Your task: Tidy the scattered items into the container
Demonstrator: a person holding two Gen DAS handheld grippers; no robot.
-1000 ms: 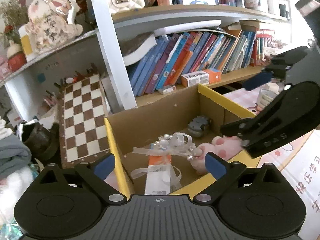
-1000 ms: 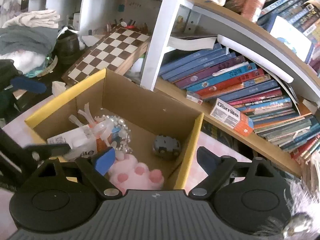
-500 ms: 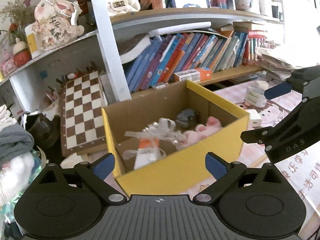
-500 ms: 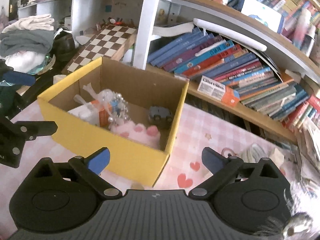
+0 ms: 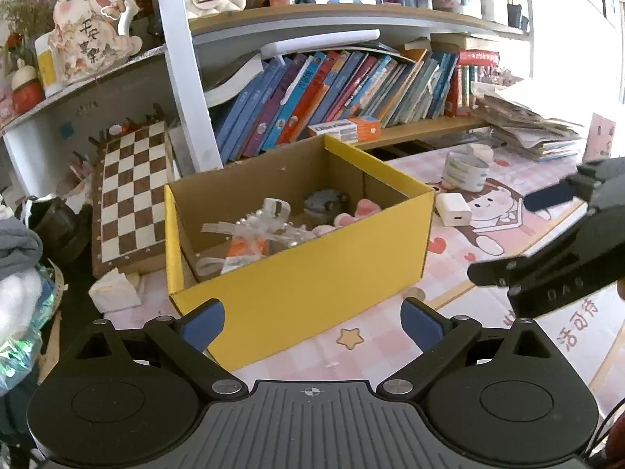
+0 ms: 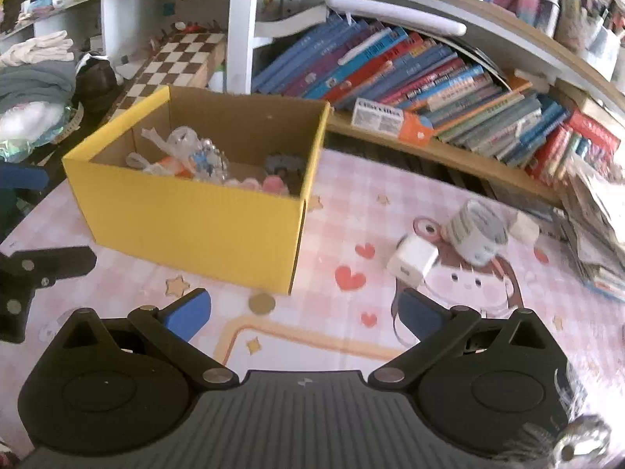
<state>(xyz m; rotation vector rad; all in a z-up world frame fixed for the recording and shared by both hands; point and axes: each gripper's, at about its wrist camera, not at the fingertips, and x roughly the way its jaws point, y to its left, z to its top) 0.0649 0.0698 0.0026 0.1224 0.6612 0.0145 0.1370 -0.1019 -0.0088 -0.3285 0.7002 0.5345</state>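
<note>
**Q:** Two grippers appear in both views; how do their jaws stand, and where do the task's things lie?

**A:** Left gripper [image 5: 312,318] and right gripper [image 6: 302,310] both have their jaws spread wide with nothing between the pads. The yellow box [image 6: 195,219] sits ahead of the left jaws and ahead-left of the right jaws. Inside it lie a ribboned packet [image 5: 250,242], a grey toy [image 5: 326,205] and a pink plush paw [image 5: 345,219]. On the pink mat [image 6: 351,332], outside the box, remain a white charger block [image 6: 412,260] and a roll of tape [image 6: 476,230], ahead-right of the right jaws, with a coin [image 6: 261,304] just ahead of them near the box corner.

**Q:** What does the step in hand appear to be, and how is it done well?

**A:** Judged from the layout, some items are stowed and some are loose, so a further pickup seems due. The charger is likely the easiest target for the right jaws: centre them over its flat sides and close squarely, since its smooth casing may slip. The coin lies flat and would probably resist a two-finger pinch.

**Q:** What surrounds the work, and what obstructs it?

**A:** A chessboard [image 5: 131,191] leans beyond the box to the left, and shelved books [image 6: 410,78] stand behind. The box's tall near wall must be cleared on any drop, and the left gripper's finger at the right view's left edge crowds that side.
</note>
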